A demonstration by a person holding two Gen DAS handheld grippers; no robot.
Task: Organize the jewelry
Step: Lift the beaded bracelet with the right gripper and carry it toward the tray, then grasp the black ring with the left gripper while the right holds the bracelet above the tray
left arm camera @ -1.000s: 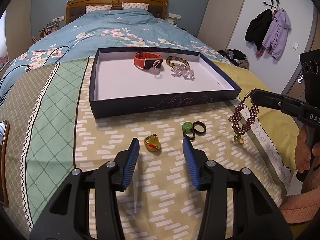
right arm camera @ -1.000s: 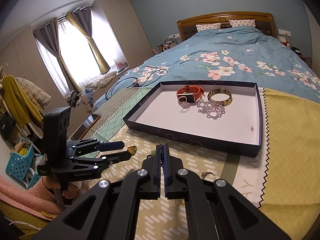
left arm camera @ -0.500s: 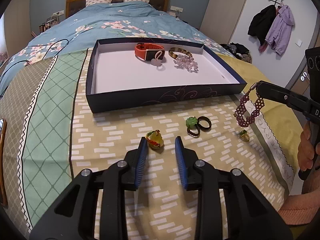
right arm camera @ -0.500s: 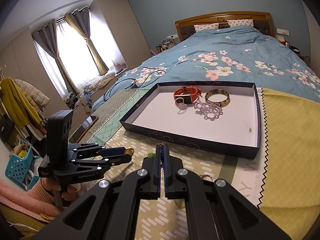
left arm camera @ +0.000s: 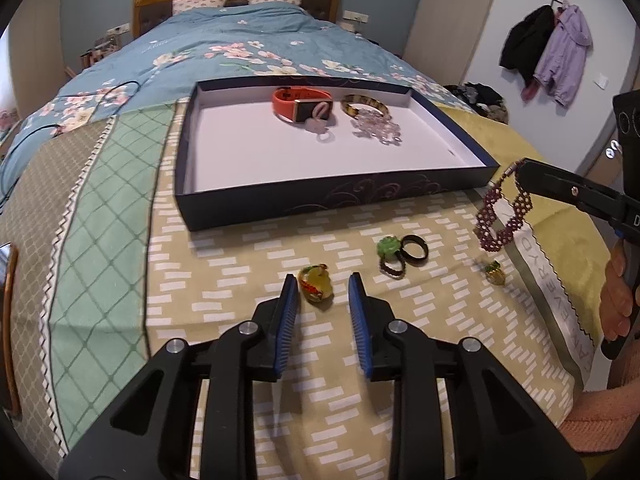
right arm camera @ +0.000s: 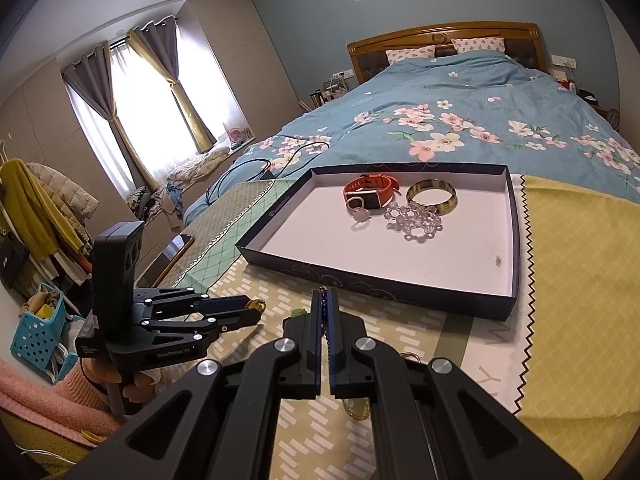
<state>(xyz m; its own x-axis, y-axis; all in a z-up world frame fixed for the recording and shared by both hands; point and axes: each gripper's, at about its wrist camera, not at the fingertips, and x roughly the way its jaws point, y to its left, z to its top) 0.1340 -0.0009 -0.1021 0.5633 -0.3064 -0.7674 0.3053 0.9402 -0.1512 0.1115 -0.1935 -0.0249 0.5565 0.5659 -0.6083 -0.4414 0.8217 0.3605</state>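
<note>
My left gripper [left arm camera: 323,287], jaws opening and straddling the small, hard, slippery-looking yellow ring [left arm camera: 316,283] on the bed, should pinch its band, while my right gripper [right arm camera: 325,300] stays clamped on the limp dangling beaded bracelet [left arm camera: 499,220].

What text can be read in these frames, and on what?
"GenRobot.AI": side of left tongs, jaws opening, ring between them, not gripped.
"D", cut off by the frame: right tongs, shut on bracelet.
"EVERYD", partly legible: cloth border.
Too small to read: logo on tray wall; white label on left tongs.
</note>
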